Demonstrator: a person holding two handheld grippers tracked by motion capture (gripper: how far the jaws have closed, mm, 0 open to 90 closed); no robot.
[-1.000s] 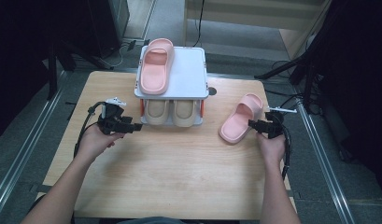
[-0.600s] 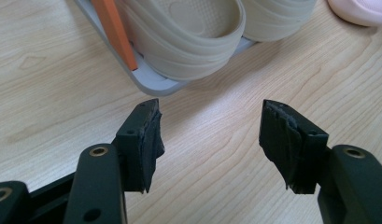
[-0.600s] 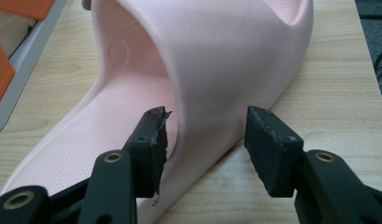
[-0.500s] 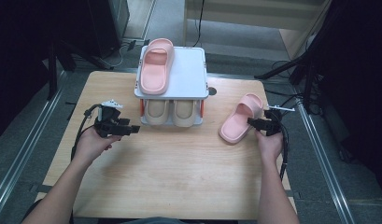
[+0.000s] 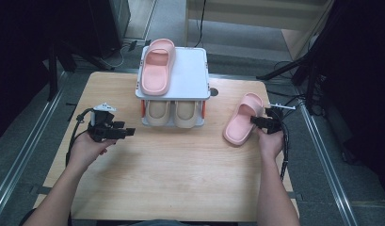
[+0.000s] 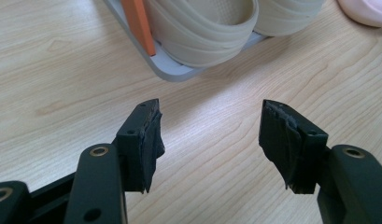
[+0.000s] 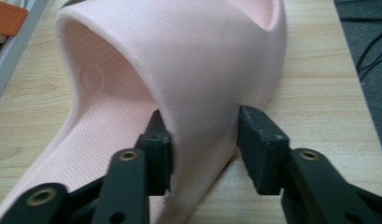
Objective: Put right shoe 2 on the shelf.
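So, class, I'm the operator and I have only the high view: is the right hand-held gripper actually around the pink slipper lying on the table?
Observer: Yes. The right hand-held gripper straddles the strap wall of the pink slipper. Its jaws have just been closing. I can't tell whether both pads press yet.
Operator: And the left one?
Observer: The left hand-held gripper stands open over bare table with nothing between its jaws. It is aimed at the beige slippers in the rack.

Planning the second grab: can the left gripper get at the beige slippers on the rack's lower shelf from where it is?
Probably yes. The left gripper is open, facing the beige slippers across bare table, nothing between.
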